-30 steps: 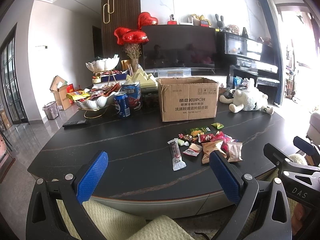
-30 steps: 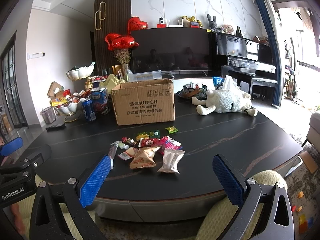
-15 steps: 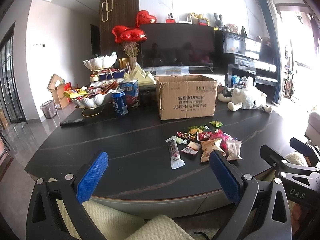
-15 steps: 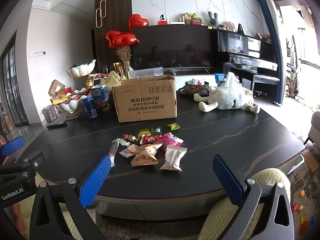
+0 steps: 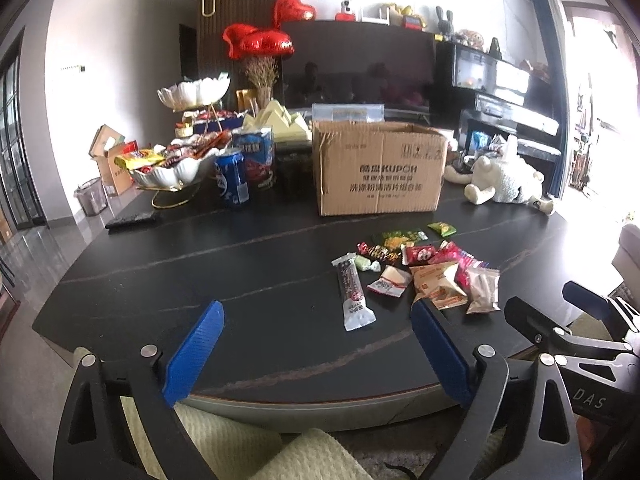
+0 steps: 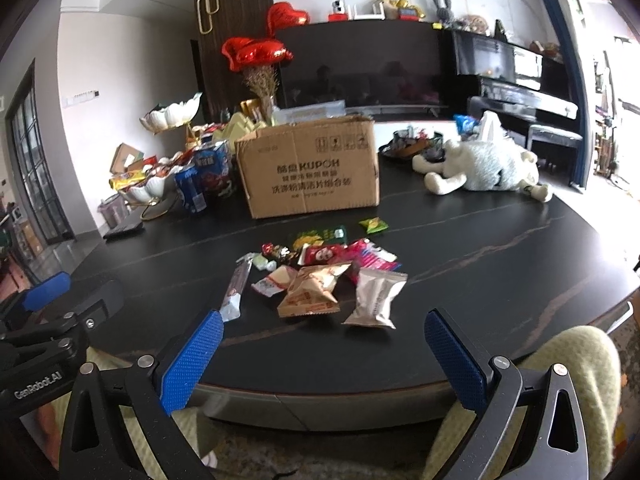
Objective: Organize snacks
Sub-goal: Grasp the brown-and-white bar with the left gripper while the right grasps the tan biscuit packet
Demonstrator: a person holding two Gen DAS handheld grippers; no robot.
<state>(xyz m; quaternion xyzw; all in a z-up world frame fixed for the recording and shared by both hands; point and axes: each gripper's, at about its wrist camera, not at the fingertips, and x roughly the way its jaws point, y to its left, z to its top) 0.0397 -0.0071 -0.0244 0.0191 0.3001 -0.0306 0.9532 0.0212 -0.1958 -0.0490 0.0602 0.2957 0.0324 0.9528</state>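
Note:
A pile of small snack packets point(image 5: 424, 268) lies on the black table point(image 5: 200, 264), in front of an open cardboard box point(image 5: 378, 168). The pile also shows in the right wrist view point(image 6: 320, 272), with the box point(image 6: 308, 174) behind it. A long white snack bar point(image 5: 352, 290) lies at the pile's left edge. My left gripper point(image 5: 316, 320) is open and empty at the table's near edge, left of the pile. My right gripper point(image 6: 324, 330) is open and empty, just short of the pile.
A white tiered snack dish point(image 5: 176, 164), a blue can point(image 5: 231, 180) and a snack tub point(image 5: 256, 158) stand at the back left. A remote point(image 5: 132, 220) lies near them. A white plush toy point(image 5: 504, 180) lies at the back right.
Both grippers have moved forward and a little closer to the table and the snack pile. Both stay open and empty.

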